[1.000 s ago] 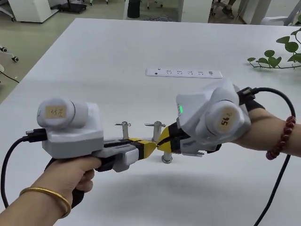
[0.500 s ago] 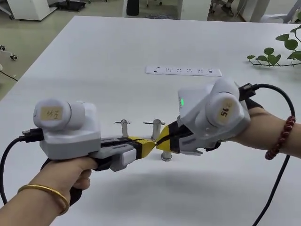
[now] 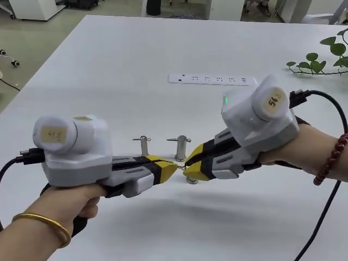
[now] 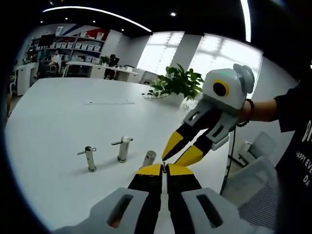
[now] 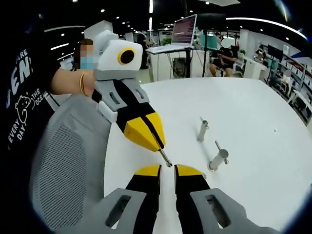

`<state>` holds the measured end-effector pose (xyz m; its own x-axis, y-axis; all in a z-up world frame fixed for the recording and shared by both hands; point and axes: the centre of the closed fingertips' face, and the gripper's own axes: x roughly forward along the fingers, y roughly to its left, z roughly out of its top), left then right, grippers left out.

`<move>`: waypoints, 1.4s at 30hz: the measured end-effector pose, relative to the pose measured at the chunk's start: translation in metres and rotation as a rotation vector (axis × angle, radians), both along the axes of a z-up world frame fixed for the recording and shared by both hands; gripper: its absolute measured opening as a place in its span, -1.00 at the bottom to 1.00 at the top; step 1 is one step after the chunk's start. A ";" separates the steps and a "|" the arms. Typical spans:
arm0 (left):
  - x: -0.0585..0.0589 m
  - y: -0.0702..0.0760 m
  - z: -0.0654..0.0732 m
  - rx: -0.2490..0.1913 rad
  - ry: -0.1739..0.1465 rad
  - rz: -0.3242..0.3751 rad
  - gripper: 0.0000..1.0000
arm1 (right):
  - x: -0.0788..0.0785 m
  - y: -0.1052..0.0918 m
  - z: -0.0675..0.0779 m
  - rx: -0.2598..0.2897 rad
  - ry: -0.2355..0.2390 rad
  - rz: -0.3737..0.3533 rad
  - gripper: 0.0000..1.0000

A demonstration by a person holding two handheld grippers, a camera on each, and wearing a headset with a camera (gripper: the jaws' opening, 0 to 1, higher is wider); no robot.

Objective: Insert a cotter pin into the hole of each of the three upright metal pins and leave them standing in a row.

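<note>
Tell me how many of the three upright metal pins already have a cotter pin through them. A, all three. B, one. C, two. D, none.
C: in the left gripper view the far pin and the middle pin each carry a cotter pin crosswise near the top, while the near pin has none.

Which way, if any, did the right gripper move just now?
Yes. The right gripper tilted: its body rose rightward toward the power strip, while its tips stayed by the nearest metal pin.
</note>
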<state>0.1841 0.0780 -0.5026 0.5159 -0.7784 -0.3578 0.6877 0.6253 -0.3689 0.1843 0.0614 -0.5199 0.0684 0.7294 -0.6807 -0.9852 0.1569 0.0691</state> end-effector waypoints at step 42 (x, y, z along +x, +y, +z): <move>-0.051 -0.012 0.021 -0.101 -0.173 -0.284 -1.00 | -0.064 0.002 0.014 0.240 0.308 0.142 -0.89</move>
